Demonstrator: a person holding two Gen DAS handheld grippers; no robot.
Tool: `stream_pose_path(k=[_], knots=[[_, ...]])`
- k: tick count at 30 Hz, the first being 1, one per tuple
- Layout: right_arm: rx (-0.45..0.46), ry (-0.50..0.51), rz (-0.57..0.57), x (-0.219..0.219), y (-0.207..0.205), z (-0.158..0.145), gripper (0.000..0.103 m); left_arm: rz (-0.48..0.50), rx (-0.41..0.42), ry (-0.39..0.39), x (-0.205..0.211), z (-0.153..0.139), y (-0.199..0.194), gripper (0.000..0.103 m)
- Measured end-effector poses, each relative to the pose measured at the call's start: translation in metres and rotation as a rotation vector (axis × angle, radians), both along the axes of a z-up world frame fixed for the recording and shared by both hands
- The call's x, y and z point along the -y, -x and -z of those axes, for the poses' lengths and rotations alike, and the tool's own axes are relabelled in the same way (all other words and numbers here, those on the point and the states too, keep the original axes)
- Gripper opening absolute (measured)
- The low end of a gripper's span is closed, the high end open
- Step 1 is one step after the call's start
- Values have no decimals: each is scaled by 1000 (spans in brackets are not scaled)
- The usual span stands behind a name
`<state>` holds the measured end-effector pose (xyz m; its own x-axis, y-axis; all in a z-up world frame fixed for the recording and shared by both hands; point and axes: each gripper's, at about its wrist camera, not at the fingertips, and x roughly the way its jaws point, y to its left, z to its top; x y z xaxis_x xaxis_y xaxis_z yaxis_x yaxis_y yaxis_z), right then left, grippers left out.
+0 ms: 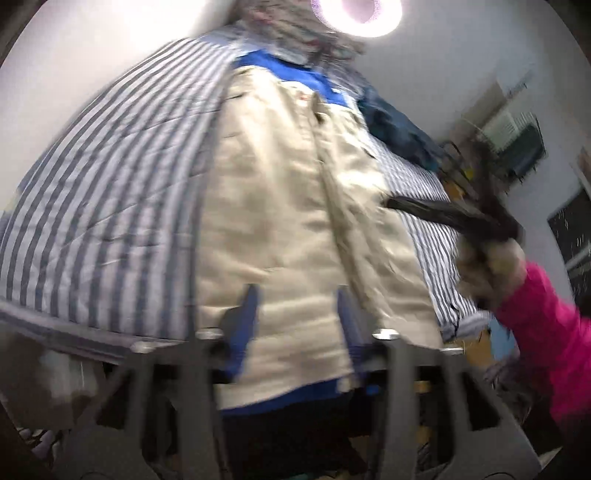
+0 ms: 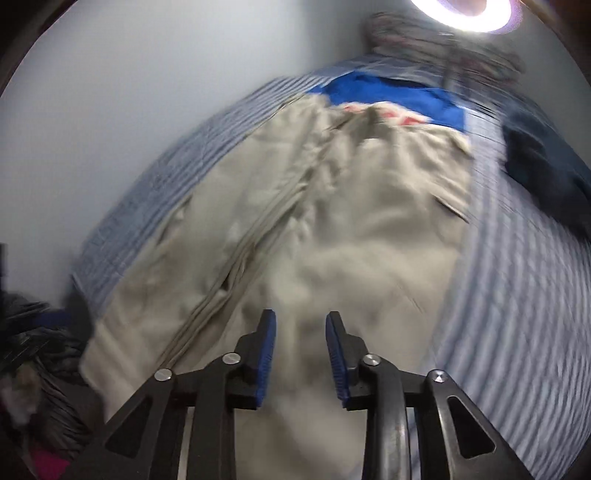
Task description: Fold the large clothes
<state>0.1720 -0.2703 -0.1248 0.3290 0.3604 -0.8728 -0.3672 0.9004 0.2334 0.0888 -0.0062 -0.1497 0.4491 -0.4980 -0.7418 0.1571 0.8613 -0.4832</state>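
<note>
One pair of beige trousers (image 2: 332, 221) lies flat along a blue-striped bedsheet (image 2: 517, 295), over a blue garment (image 2: 388, 96); a dark navy garment (image 2: 546, 173) sits beside. The left gripper (image 1: 297, 295) and right gripper (image 2: 300, 325) hover above the trouser legs, jaws apart, holding nothing.

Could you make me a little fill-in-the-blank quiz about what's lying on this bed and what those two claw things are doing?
1. The beige garment lies spread on a bedsheet patterned with ____.
2. Under the beige garment's far end, a piece of ____ cloth shows.
3. The right gripper has its jaws ____, with nothing between them.
4. A round ____ glows overhead.

Missing words: stripes; blue; open; lamp
</note>
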Motion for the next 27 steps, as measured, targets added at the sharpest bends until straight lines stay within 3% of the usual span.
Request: stream_pose_path(k=[4, 6, 8, 12, 13, 15, 16, 17, 19, 23, 25, 27], knots=[[-48, -31, 132, 32, 35, -1, 32, -40, -38, -4, -17, 14, -14, 49], [-103, -42, 180, 39, 50, 9, 41, -53, -53, -6, -24, 20, -12, 49], [-155, -77, 222, 46, 66, 19, 59, -58, -80, -1, -26, 27, -12, 48], [-282, -169, 255, 57, 92, 40, 59, -63, -126, -21, -28, 41, -9, 49], [-309, -178, 250, 55, 100, 45, 57, -69, -138, -18, -29, 44, -9, 49], [-343, -199, 212, 49, 105, 53, 33, -84, -164, -6, -31, 50, -9, 48], [-353, -210, 187, 45, 105, 54, 28, -89, -174, -4, -31, 53, -9, 48], [-343, -199, 182, 44, 105, 52, 18, -86, -178, -5, -31, 54, -8, 48], [-309, -147, 153, 39, 106, 40, 9, -64, -176, -20, -25, 53, -7, 48], [-255, -136, 159, 49, 115, 19, 8, -36, -152, -44, -18, 47, -7, 49], [-279, -133, 161, 46, 117, 32, 9, -34, -172, -60, -17, 54, -11, 49], [-290, -118, 172, 43, 118, 46, 16, -30, -195, -56, -19, 63, -14, 49]])
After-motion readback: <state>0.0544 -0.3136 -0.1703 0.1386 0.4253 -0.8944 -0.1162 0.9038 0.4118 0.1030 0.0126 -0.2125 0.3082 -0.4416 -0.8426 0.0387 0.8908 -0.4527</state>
